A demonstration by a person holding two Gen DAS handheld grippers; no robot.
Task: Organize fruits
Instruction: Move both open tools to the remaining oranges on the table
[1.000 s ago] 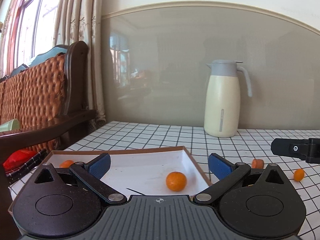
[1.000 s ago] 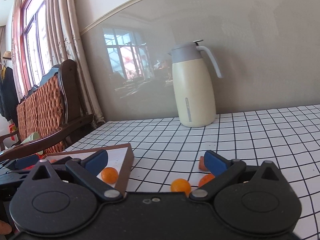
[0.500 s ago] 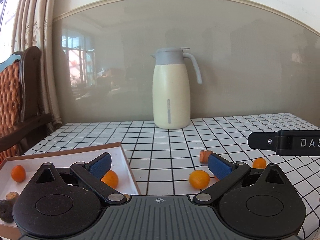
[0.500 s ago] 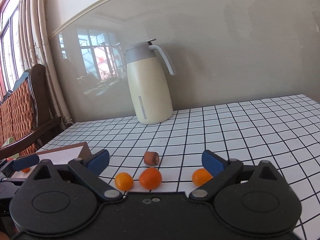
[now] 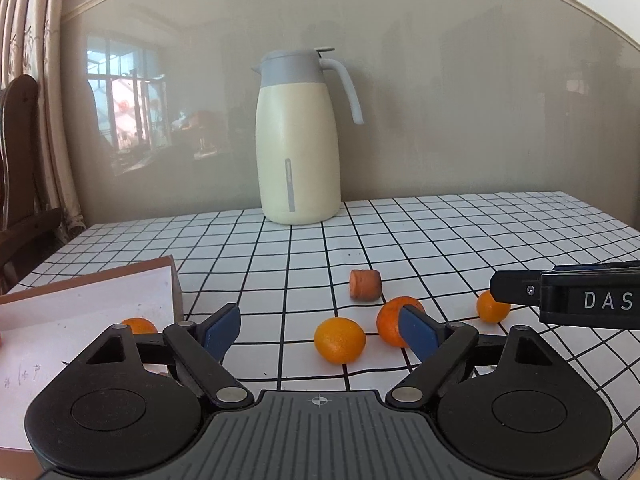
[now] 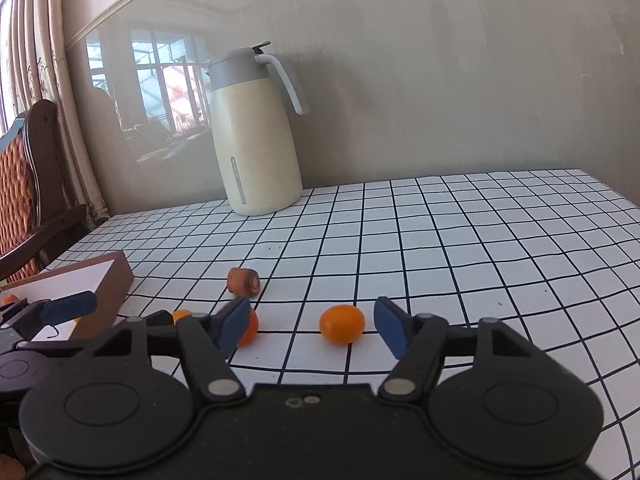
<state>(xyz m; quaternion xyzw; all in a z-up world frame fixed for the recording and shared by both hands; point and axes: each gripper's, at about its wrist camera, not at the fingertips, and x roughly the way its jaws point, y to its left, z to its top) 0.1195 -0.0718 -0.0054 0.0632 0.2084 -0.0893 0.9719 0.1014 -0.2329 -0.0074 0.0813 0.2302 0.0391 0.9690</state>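
Observation:
Three small oranges and a carrot stub (image 5: 365, 285) lie loose on the checked tablecloth. My left gripper (image 5: 320, 330) hovers low with the nearest orange (image 5: 340, 340) between its blue pads. The jaws are closing and do not touch the fruit. A second orange (image 5: 390, 322) sits half behind the right pad. My right gripper (image 6: 312, 326) brackets the third orange (image 6: 342, 324). Its jaws are closing too, with gaps on both sides. The middle orange (image 6: 250, 326) hides behind its left pad. A brown box (image 5: 172, 280) with a white inside holds another orange (image 5: 138, 325).
A cream thermos jug (image 5: 298, 140) with a grey lid stands at the back by the wall. A wooden chair (image 6: 28, 184) and curtains are off the table's left side. The box (image 6: 116, 280) sits at the table's left.
Both views have swung right, from the box to the loose fruit, and dropped lower. Both pairs of jaws have narrowed, the right more than the left.

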